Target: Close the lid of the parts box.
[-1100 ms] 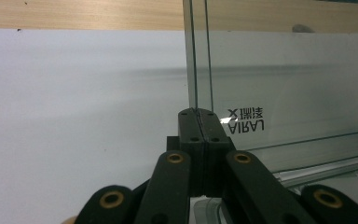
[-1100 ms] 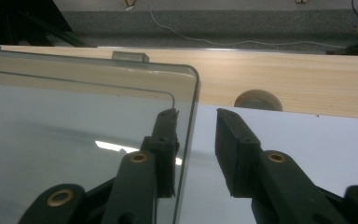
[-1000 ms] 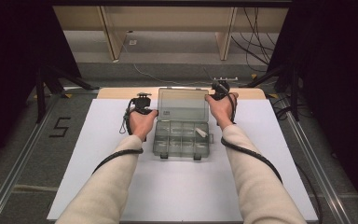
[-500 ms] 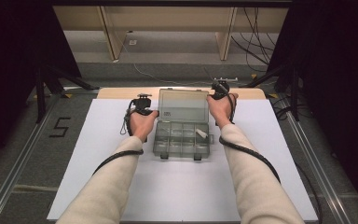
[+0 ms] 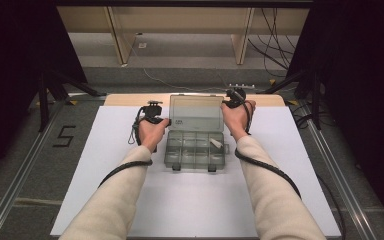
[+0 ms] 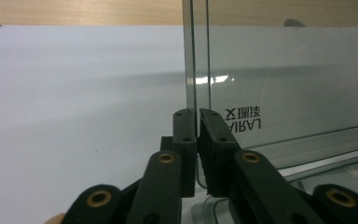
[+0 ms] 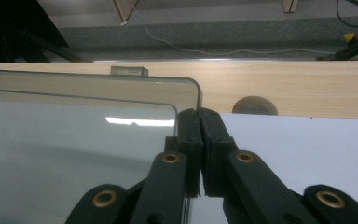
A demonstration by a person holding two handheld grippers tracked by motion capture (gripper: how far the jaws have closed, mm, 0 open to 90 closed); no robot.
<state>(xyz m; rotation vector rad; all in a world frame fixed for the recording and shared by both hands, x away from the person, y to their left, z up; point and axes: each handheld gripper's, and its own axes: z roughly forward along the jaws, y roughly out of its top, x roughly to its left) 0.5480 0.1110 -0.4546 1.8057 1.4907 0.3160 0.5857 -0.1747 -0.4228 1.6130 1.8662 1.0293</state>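
A clear plastic compartment box (image 5: 195,156) lies on the white mat, its lid (image 5: 195,112) standing upright at the far side. My left gripper (image 5: 167,121) is at the lid's left edge. In the left gripper view the lid (image 6: 284,79) has its rim between the jaws of this gripper (image 6: 197,114), which have just been opening a little; a narrow gap shows between the pads. My right gripper (image 5: 225,103) is shut on the lid's right edge, near the top corner, as the right gripper view shows (image 7: 198,114). A small white piece (image 5: 216,143) lies in one compartment.
The white mat (image 5: 105,165) covers most of the table, with a wooden strip (image 5: 130,99) along its far edge. Beyond it are the floor, wooden legs and loose cables (image 5: 275,30). Metal rails (image 5: 25,165) run along both sides.
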